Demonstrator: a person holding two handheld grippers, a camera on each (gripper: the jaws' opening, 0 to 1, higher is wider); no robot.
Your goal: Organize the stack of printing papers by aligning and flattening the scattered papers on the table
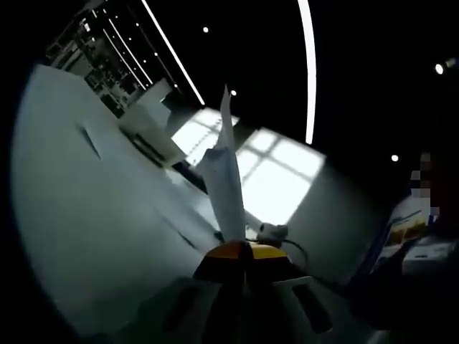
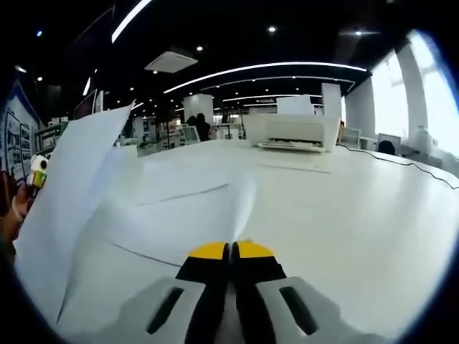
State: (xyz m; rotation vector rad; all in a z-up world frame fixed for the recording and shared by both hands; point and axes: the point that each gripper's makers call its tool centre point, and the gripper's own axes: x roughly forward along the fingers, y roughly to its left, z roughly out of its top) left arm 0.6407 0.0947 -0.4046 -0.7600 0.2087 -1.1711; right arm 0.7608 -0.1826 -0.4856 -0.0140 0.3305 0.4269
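In the left gripper view my left gripper (image 1: 244, 251) is shut on the edge of several white paper sheets (image 1: 226, 183), which stand up edge-on from its yellow-tipped jaws. In the right gripper view my right gripper (image 2: 231, 251) is shut on the near edge of the same white paper sheets (image 2: 172, 208), which spread away to the left and lift up off the white table (image 2: 344, 208). At the far left of that view the left gripper (image 2: 37, 172) pinches the raised far corner of the sheets. More loose sheets (image 2: 294, 166) lie flat further back on the table.
A white printer (image 2: 290, 132) sits at the far end of the table, with a black cable (image 2: 401, 161) running along the right side. The left gripper view has the same printer (image 1: 147, 125), bright windows (image 1: 276, 179) and a cable (image 1: 297, 247) on the table.
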